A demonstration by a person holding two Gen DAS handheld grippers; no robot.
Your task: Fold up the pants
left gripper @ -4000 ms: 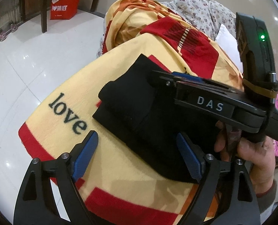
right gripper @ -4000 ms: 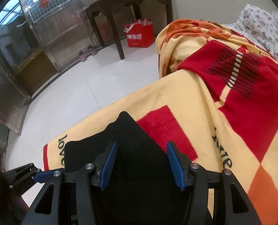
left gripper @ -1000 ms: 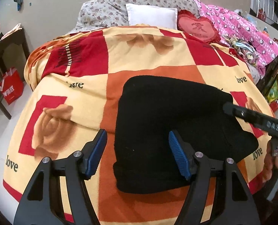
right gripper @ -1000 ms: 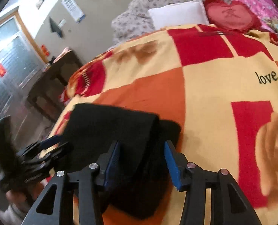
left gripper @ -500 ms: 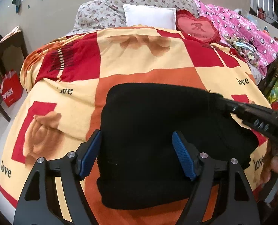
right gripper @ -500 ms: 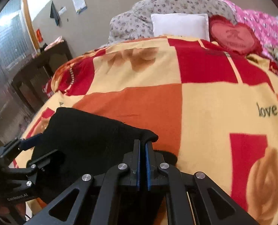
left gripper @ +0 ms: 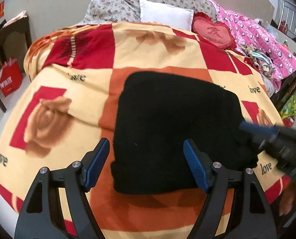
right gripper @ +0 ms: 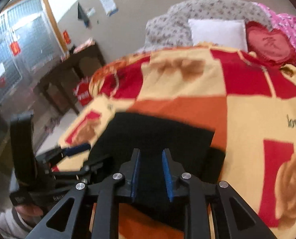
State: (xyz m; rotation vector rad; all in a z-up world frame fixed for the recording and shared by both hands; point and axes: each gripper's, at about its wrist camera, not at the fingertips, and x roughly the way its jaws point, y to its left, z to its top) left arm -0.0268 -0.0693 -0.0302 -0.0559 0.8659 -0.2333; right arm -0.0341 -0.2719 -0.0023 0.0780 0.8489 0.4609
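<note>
The black pants (left gripper: 174, 127) lie folded into a thick rectangle on the red, orange and yellow blanket (left gripper: 72, 99). My left gripper (left gripper: 146, 159) hangs open over their near left part, and its blue pads touch no cloth. In the right wrist view the pants (right gripper: 158, 133) lie just beyond my right gripper (right gripper: 151, 171). Its jaws are opening and stand a narrow gap apart, with black cloth showing behind the gap but not pinched. The right gripper (left gripper: 245, 126) shows blurred at the pants' right edge. Farther left is the left gripper (right gripper: 92, 153).
A white pillow (left gripper: 166, 16), a red heart cushion (left gripper: 211, 31) and a pink quilt (left gripper: 257, 39) lie at the head of the bed. A dark table (right gripper: 72, 73) and a red bag (left gripper: 8, 79) stand on the floor to the left. The bed's near edge drops off below the grippers.
The right gripper pinched shut at the pants' right edge half a second ago; its jaws have since parted and it has rolled and drawn back. The left gripper stayed open.
</note>
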